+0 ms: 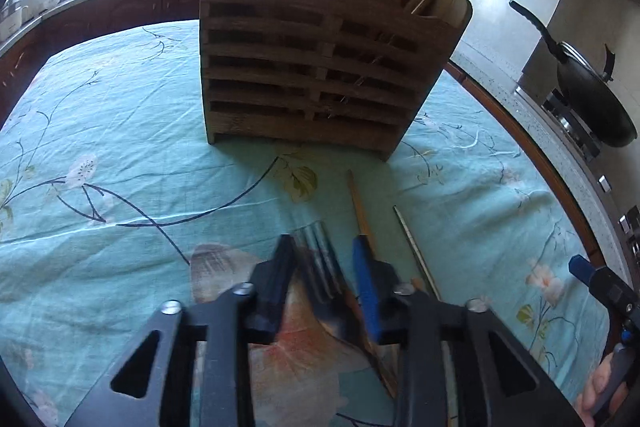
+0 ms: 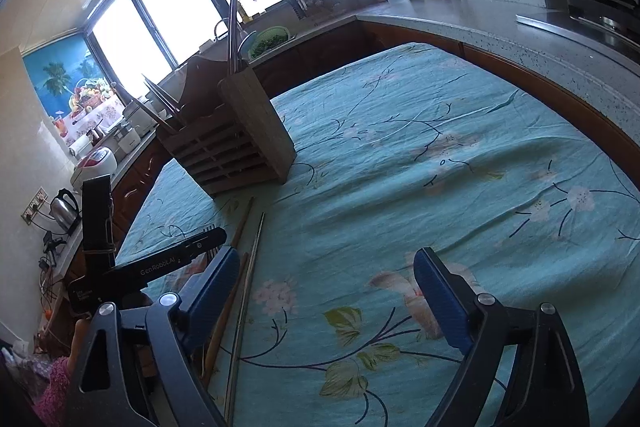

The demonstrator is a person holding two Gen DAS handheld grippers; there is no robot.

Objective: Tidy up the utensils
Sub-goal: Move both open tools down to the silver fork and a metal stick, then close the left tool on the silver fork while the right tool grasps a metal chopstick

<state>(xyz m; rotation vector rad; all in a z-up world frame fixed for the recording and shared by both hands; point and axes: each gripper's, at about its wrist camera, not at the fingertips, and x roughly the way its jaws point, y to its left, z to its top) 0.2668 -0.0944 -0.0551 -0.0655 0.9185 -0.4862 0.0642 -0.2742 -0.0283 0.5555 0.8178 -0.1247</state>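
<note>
left gripper [image 1: 322, 267]: jaws drawn in narrow around the fork [image 1: 318, 259], which lies on the tablecloth [image 1: 120, 147]; can't tell if the pads bite yet
right gripper [image 2: 324, 291]: wide, empty
tip: squeeze square on the fork, lift level, aim for the wooden holder [image 1: 312, 67]
</note>
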